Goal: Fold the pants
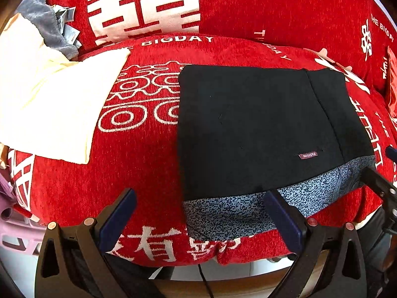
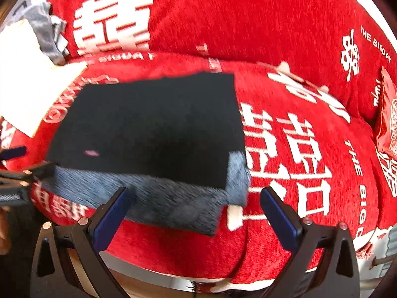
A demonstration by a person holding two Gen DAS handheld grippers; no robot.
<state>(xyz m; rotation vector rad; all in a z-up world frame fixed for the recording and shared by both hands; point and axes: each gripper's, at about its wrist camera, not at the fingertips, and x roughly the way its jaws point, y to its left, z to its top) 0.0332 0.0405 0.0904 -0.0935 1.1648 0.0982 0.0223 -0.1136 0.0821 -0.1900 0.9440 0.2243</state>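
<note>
Black pants (image 1: 258, 126) lie folded into a flat rectangle on the red sofa seat (image 1: 139, 173), with a blue speckled lining band (image 1: 238, 213) showing along the near edge and a small label (image 1: 308, 155) on top. My left gripper (image 1: 198, 211) is open just in front of that near edge, holding nothing. In the right wrist view the same pants (image 2: 153, 126) lie left of centre, blurred, with the blue band (image 2: 158, 198) nearest. My right gripper (image 2: 196, 206) is open above the near right corner, empty. The other gripper (image 2: 17, 173) shows at that view's left edge.
A folded cream cloth (image 1: 49, 104) lies on the seat to the left, with a grey garment (image 1: 47, 22) behind it. The red backrest cushion (image 1: 248, 7) carries white characters. A red packet (image 2: 387, 121) rests at the far right. A lilac basket (image 1: 15, 233) sits low left.
</note>
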